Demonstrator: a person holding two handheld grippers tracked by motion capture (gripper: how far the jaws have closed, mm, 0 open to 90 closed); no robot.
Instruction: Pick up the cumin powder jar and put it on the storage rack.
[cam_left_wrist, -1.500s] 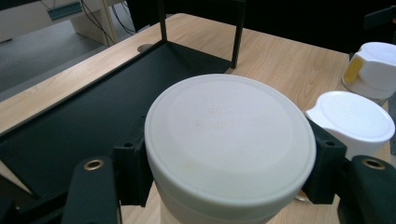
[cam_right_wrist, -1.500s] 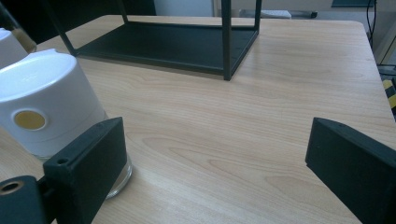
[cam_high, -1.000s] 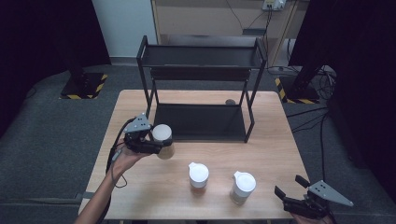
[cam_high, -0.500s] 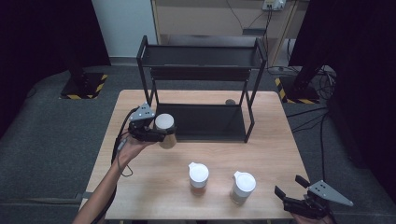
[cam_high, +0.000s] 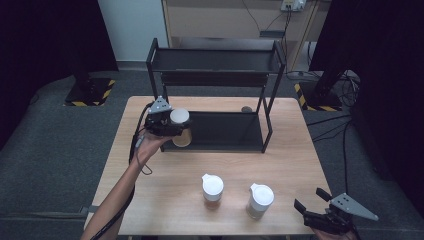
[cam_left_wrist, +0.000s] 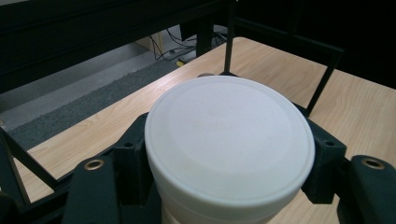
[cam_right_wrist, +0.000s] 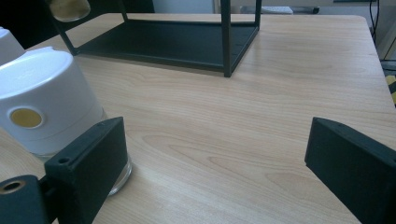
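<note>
Dark curtains ringed the wooden worktop (cam_high: 165, 200) as my left claw (cam_high: 172, 126), pinching a white-lidded jar (cam_high: 180, 125), carried it from open wood up over the black rack's (cam_high: 215, 131) bottom shelf, so shelving looked close. My right claw (cam_high: 320, 212) stayed spread and empty. I read no labels.

Two white-lidded jars (cam_high: 212, 187) (cam_high: 260, 200) stand side by side on the wooden table's (cam_high: 280, 160) near part.
</note>
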